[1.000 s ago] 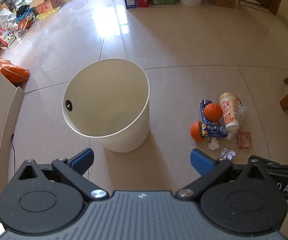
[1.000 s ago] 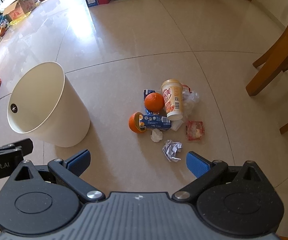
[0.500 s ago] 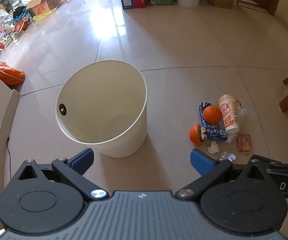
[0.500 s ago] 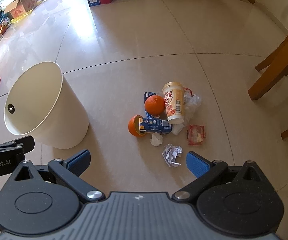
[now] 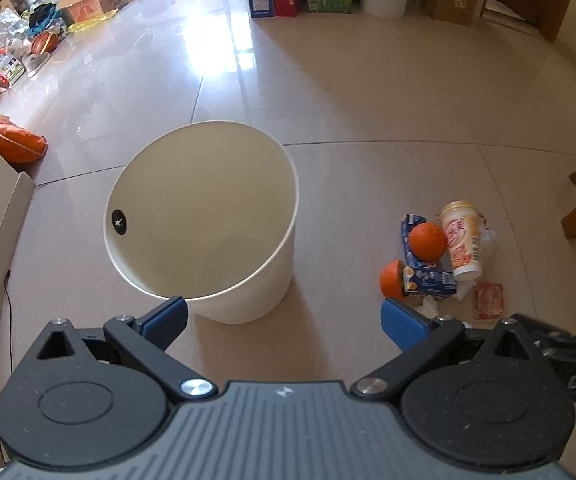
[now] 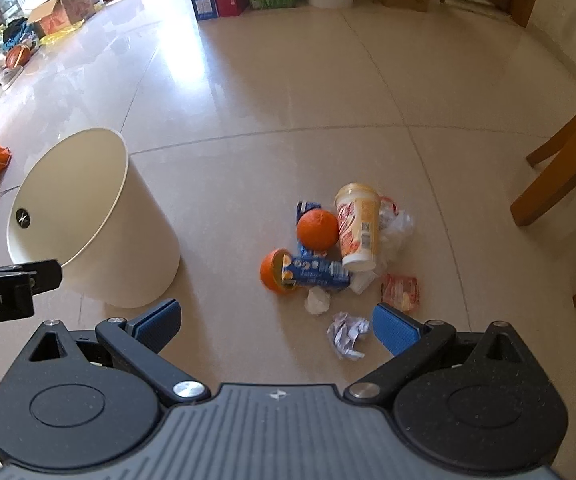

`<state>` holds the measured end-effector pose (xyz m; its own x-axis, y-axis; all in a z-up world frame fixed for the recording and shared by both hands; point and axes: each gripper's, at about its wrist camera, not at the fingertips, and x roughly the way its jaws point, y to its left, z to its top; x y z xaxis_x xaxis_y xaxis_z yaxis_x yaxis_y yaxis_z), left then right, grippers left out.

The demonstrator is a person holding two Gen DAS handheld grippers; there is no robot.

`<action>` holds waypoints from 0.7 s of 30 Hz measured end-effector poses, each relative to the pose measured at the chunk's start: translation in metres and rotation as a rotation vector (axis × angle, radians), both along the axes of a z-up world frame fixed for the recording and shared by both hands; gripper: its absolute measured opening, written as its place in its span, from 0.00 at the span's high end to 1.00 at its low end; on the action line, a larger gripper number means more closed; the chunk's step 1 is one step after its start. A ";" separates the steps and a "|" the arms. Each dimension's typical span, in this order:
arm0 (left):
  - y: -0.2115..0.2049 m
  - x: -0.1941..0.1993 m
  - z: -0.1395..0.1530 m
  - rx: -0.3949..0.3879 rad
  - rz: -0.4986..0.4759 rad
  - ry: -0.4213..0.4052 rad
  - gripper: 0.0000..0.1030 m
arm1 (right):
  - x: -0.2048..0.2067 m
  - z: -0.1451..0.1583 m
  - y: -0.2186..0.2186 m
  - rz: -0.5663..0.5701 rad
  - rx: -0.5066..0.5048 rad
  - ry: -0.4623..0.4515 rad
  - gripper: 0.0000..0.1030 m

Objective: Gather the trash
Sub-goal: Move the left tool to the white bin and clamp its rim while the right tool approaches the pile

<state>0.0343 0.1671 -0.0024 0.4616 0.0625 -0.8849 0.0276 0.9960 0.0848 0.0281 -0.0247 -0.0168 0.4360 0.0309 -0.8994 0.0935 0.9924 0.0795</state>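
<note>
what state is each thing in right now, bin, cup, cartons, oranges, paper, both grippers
bin: upright, open, looks empty
cup: lying on its side
blue carton: lying flat against the cut orange
cut orange: on the floor, cut face toward the carton
whole orange: whole, resting on another carton
crumpled paper: balled up, on the floor
left gripper: open, holding nothing
right gripper: open, holding nothing

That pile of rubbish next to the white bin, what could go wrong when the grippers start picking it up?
The whole orange is round and rests against the cup, so a nudge could send it rolling across the smooth tiles. The blue carton lies partly over the other orange, so lifting one may drag or scatter its neighbours. The crumpled paper is light and may slip from the right gripper, whose jaws stand wide open.
</note>
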 end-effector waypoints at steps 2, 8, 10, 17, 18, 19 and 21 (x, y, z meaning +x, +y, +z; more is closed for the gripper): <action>0.002 0.003 -0.004 0.007 0.000 0.001 0.01 | 0.004 0.000 -0.002 0.005 0.004 -0.018 0.00; 0.010 0.017 -0.010 0.034 0.000 -0.027 0.01 | 0.023 0.000 -0.003 0.021 0.002 -0.073 0.00; 0.014 0.022 -0.010 0.039 -0.007 -0.045 0.01 | 0.030 -0.002 -0.002 0.037 -0.002 -0.088 0.00; 0.039 0.046 -0.018 0.056 0.016 -0.048 0.01 | 0.046 -0.006 0.002 0.068 -0.001 -0.168 0.00; 0.042 0.050 -0.021 0.062 0.019 -0.045 0.01 | 0.049 -0.008 0.001 0.067 0.010 -0.175 0.00; 0.046 0.054 -0.023 0.070 0.024 -0.042 0.01 | 0.052 -0.010 0.000 0.067 0.025 -0.179 0.00; 0.055 0.061 -0.029 0.089 0.034 -0.039 0.01 | 0.058 -0.016 -0.003 0.050 0.054 -0.178 0.00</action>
<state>0.0957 0.2225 -0.0312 0.4918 0.1560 -0.8566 -0.0109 0.9849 0.1730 0.0861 -0.0273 -0.0325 0.5845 0.1032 -0.8048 0.0234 0.9893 0.1439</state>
